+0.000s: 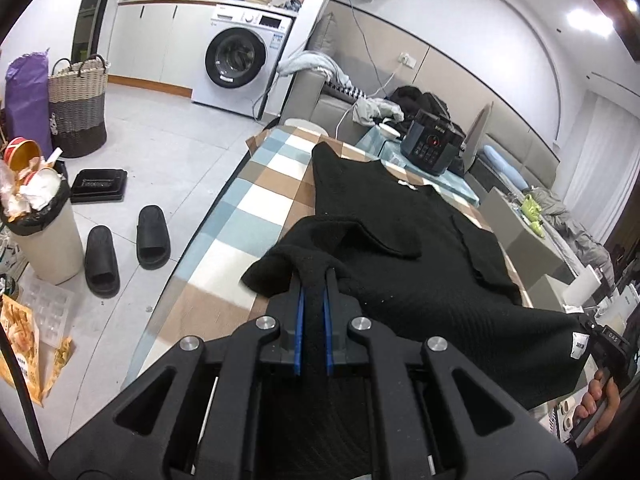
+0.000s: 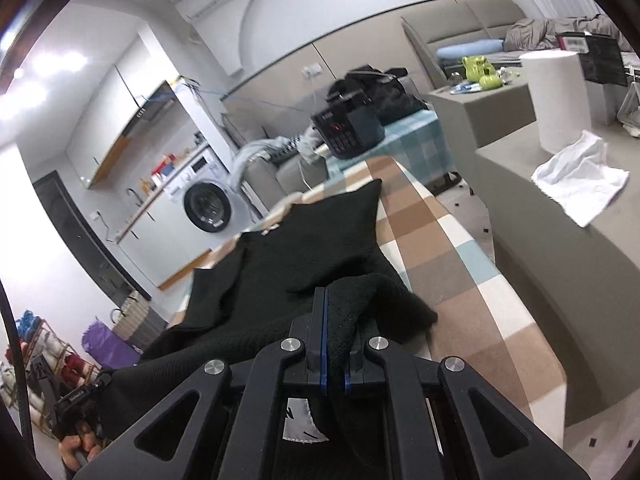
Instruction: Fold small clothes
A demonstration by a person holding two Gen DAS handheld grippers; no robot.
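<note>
Lying across a checked cloth (image 1: pixel 256 200) on the table, the black knit top (image 1: pixel 400 248) has its neck end, with a small white label, toward the far end, where one corner runs out to a point. Its near hem is off the surface, held up at two corners.

Left gripper (image 1: pixel 315 276): jaws clenched on a bunched corner of the top, black fabric filling the gap between the blue pads and spilling out to the left of the fingers. A fold of the garment lies doubled over just beyond the tips.

Right gripper (image 2: pixel 335 300): jaws clamped on the opposite near corner; knit fabric is pinched between the pads and drapes over the right finger. A white care tag hangs below the gripper, inside its frame.

In the left wrist view, a hand (image 1: pixel 596 404) is visible at the lower right edge, gripping the handle of the other tool, with the hem and a second white tag sagging between the two grippers. The right wrist view shows the other hand (image 2: pixel 78 446) at the lower left in the same way.

Surroundings: a dark cooker (image 1: pixel 432 148) stands on the far end of the table beyond the top. A washer (image 1: pixel 236 60), basket (image 1: pixel 78 108), bin (image 1: pixel 44 232) and slippers (image 1: pixel 126 248) occupy the floor area to the left. A white cloth (image 2: pixel 580 178) lies on a grey ledge to the right, beside a white cylinder (image 2: pixel 556 100).
</note>
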